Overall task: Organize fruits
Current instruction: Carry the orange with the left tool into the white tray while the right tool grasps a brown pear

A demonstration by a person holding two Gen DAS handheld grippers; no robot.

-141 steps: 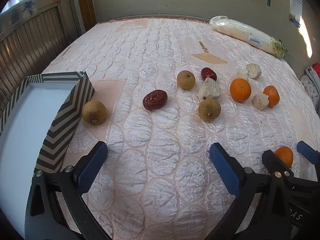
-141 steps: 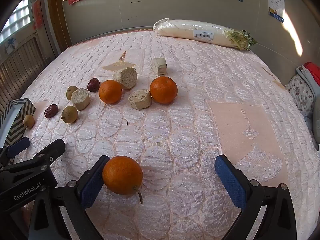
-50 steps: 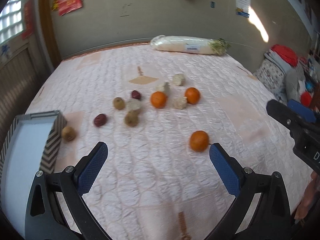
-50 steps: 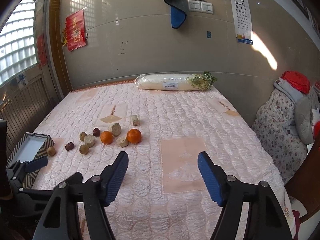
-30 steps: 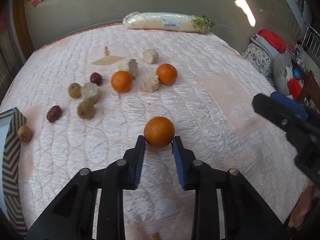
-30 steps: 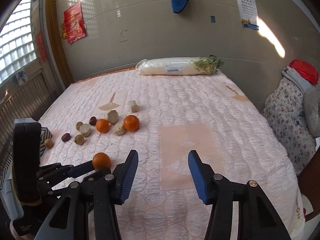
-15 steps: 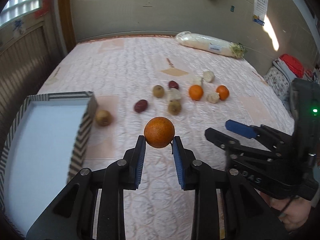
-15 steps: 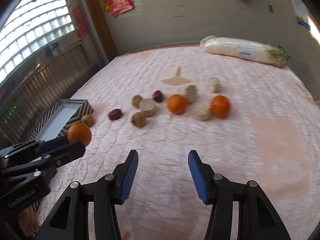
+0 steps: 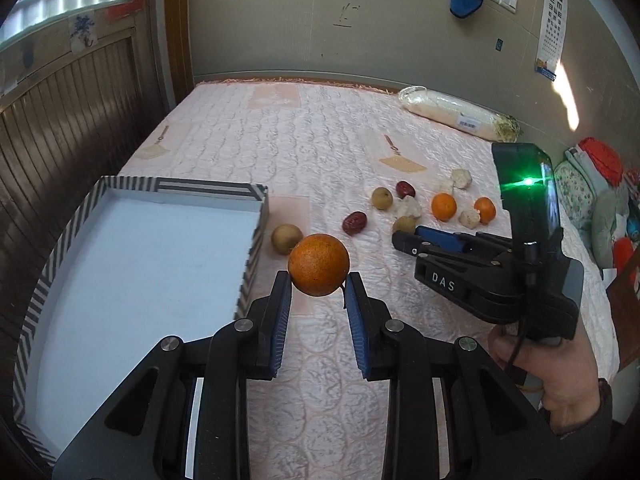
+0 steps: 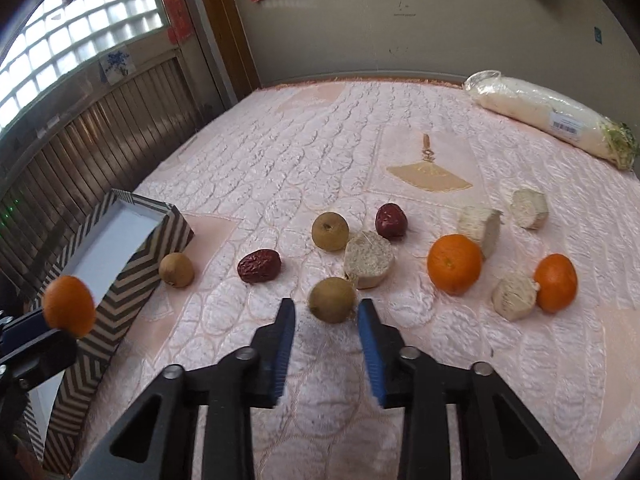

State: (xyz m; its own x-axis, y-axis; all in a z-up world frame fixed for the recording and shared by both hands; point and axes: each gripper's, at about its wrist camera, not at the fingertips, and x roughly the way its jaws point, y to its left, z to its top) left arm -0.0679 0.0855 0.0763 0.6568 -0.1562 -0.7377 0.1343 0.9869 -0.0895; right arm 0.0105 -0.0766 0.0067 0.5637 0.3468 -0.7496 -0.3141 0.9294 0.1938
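Fruit being gathered beside the striped box

A round, dimpled orange is being clamped by the left gripper; the right gripper, its jaws just narrowed, is being closed around a brown fruit.

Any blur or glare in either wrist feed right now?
Left wrist view: sharp, a sun patch glares on the far wall, and the held orange is crisp. Right wrist view: slight motion blur, strongest on the striped box and that orange at the left edge; bright window, no glare on the fruit.
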